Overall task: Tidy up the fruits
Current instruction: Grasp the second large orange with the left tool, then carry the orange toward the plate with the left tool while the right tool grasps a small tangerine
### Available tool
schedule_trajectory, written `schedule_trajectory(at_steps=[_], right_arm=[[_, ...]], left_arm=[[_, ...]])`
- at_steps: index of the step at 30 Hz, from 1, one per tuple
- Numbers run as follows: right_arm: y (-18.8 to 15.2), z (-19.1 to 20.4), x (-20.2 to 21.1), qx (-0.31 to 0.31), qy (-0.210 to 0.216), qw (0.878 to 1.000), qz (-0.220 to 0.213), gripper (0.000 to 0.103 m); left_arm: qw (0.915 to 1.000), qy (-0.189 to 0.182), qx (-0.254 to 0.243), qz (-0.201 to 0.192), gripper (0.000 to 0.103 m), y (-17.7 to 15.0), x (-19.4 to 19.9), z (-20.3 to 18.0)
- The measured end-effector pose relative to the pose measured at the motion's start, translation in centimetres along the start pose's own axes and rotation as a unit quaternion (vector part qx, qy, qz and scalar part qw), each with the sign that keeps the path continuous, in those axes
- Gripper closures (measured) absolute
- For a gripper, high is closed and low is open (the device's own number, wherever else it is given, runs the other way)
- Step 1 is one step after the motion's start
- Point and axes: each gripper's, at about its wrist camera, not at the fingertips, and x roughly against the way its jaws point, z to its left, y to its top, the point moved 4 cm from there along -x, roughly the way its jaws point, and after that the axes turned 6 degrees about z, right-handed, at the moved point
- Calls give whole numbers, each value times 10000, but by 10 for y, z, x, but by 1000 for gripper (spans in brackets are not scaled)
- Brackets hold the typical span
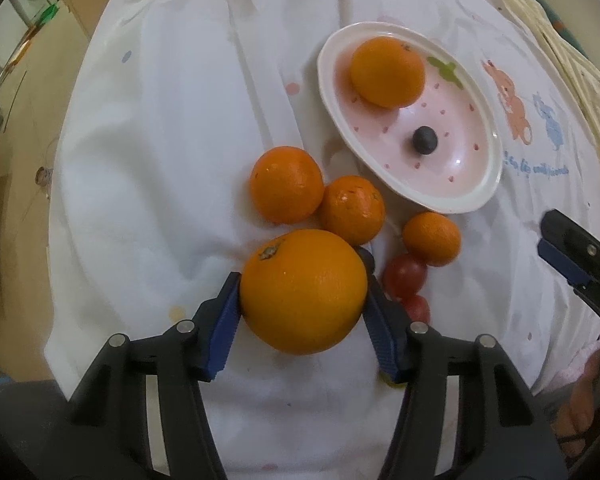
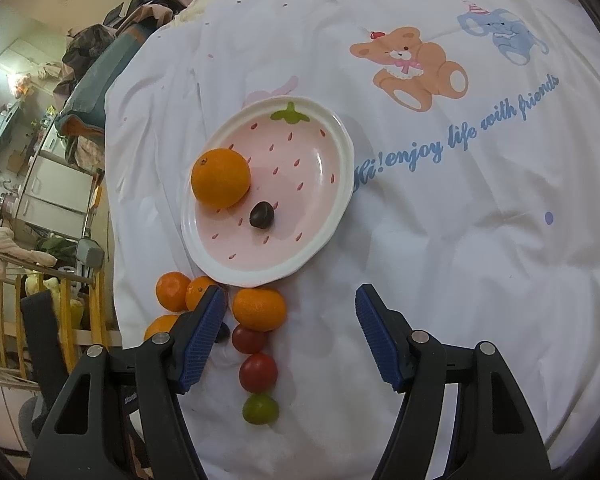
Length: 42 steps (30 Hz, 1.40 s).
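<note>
Left wrist view shows the left gripper (image 1: 302,296) with its two blue pads (image 1: 224,320) clamped on a big orange (image 1: 303,291), one pad touching each side of it, above the white cloth (image 1: 160,160). Just beyond the fingertips lie two more oranges (image 1: 286,184), touching each other, and to the right of the fingers a small mandarin (image 1: 431,238) and two red tomatoes (image 1: 404,276). Further ahead and to the right stands the pink plate (image 1: 476,196) with an orange and a dark berry (image 1: 425,140) in it. In the right wrist view the right gripper (image 2: 290,300) has its fingers wide apart with nothing between them; the plate lies just ahead of them, and a green tomato (image 2: 260,409) lies between the fingers, nearer the left one.
</note>
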Motion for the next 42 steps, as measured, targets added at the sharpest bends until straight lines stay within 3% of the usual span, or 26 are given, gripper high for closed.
schedule_trajectory(at_steps=[7,13,17,29,38,41,42], right_arm=[[-1,8,2,90,-30,10000,-23,33],[-2,7,-5,70,-121,9999,52,32],[-3,6,-15,41,-107,9998,180,32],[-6,20,-61,194,115,9966,791,32],[-7,27,-88,441,100,9945,947,32],[-4,25,-88,455,168,9946,917,37],[-4,25,-88,472,195,9945,911,49]], left_arm=[[9983,-22,-163,-563,49,-6,41,-3],[9949,-65,34,-1002,49,3,67,9],[9954,-250,202,-901,49,6,65,16],[9961,-106,215,-849,49,6,57,25],[9967,50,192,-793,49,9,47,29],[9968,94,166,-774,49,9,45,28],[9968,109,153,-772,49,9,44,27]])
